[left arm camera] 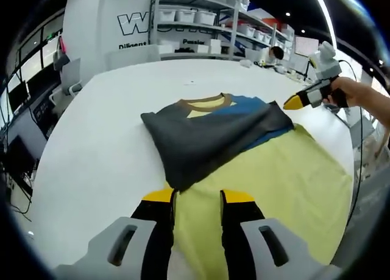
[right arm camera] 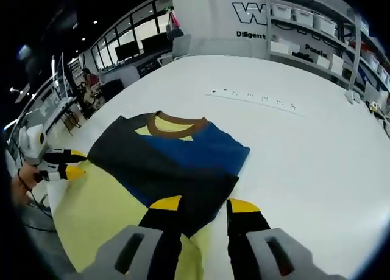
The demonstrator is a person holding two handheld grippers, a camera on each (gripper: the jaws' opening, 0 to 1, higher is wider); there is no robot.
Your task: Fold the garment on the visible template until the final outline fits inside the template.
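Across the middle of the left gripper view, a folded garment [left arm camera: 213,134] is lying on a yellow template [left arm camera: 274,189], which is spreading toward the lower right over a white surface [left arm camera: 97,152]. The garment is showing dark grey and blue panels with a brown collar [left arm camera: 207,101] at its upper edge. At the bottom of the frame, the left tool [left arm camera: 198,198] is hovering with its yellow-tipped jaws standing apart, just beside the garment's near corner, gripping nothing. At the upper right of this frame, the right tool [left arm camera: 294,102] is pointing in from a person's hand [left arm camera: 359,97], close to the garment's right edge.

Lower centre in the right gripper view, the right tool [right arm camera: 204,205] is showing its jaws spread apart, with the garment's [right arm camera: 170,158] dark corner lying between and just beyond them; whether they are touching the cloth cannot be told. The template [right arm camera: 103,219] is stretching to the lower left. At the left edge, the left tool [right arm camera: 73,164] is sitting near the garment's corner. Shelves with white bins [right arm camera: 317,30] are standing at the upper right behind the surface [right arm camera: 317,146].
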